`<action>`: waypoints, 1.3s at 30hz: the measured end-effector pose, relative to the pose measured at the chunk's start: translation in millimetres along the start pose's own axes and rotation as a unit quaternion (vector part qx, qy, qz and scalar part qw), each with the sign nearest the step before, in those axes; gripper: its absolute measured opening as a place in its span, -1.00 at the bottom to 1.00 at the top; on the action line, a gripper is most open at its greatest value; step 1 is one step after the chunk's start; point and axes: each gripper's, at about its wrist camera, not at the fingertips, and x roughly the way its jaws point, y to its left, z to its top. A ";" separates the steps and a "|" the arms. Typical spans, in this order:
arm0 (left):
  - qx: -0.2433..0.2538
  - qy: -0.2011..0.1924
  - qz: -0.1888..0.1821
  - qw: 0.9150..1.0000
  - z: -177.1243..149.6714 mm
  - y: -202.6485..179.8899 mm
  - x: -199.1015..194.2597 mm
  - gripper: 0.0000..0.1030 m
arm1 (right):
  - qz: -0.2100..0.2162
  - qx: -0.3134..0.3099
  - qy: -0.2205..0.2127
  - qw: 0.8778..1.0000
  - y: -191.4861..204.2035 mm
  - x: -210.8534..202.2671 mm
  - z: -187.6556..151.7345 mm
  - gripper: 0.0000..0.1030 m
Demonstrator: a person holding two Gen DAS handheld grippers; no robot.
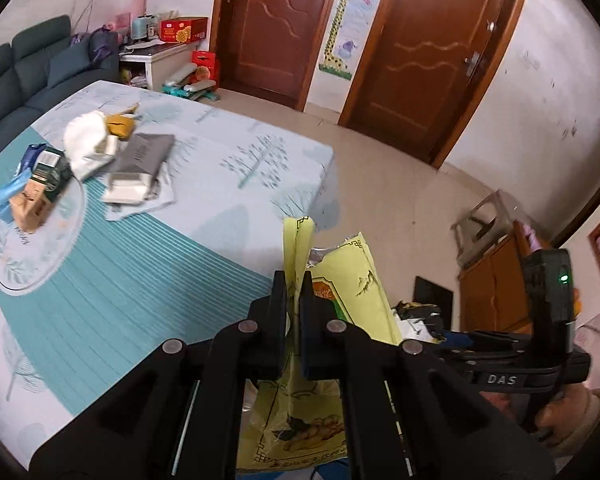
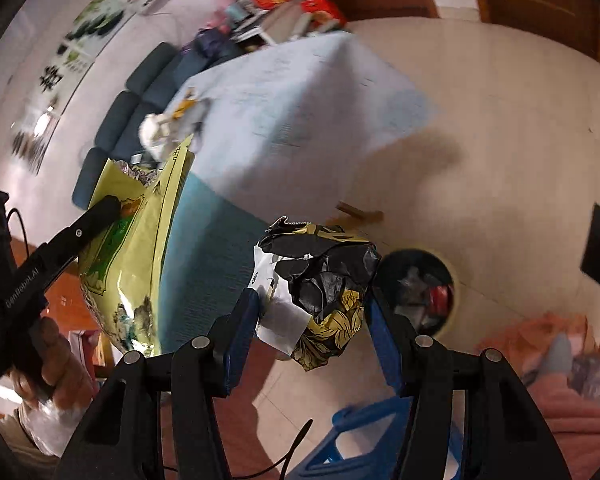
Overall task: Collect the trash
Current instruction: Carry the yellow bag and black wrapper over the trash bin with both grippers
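One left hand-held gripper (image 1: 293, 280) clamped on one glossy yellow foil-lined bag (image 1: 348, 276); one right hand-held gripper (image 2: 312, 304) clamped on one crumpled black-gold wrapper (image 2: 332, 276).

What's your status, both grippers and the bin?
Left gripper shut on yellow snack bag. Right gripper shut on crumpled black-and-gold wrapper. Trash bin on floor just beyond, path clear. More trash on table.

- A lived-in home, its sitting room: a dark blue-grey sofa (image 1: 16, 76) stands against the wall.
- Two brown wooden doors (image 1: 432, 52), a giraffe height chart (image 1: 338, 40) between them.
- Patterned tablecloth (image 1: 148, 240), cluttered side table (image 1: 160, 54).
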 end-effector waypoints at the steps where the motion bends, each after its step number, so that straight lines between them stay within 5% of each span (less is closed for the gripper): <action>1: 0.005 0.000 0.004 1.000 -5.1 -9.7 7.1 -0.95 | -0.003 0.004 0.002 1.000 -7.0 2.1 -1.7 0.06; 9: 0.042 0.005 0.067 0.997 -48.3 -44.7 65.1 -0.95 | -0.034 0.021 0.030 0.999 -59.0 35.1 -17.0 0.06; 19: 0.045 0.051 0.125 0.990 -103.5 -61.3 170.7 -0.94 | -0.083 0.031 0.098 0.991 -105.3 144.0 -16.6 0.06; 27: 0.073 0.085 0.137 0.984 -138.5 -61.5 248.3 -0.94 | -0.107 0.056 0.151 0.981 -150.3 239.8 -16.1 0.06; 39: 0.065 0.150 0.125 0.979 -159.0 -32.2 324.5 -0.94 | -0.106 0.099 0.188 0.971 -202.1 310.7 -18.5 0.06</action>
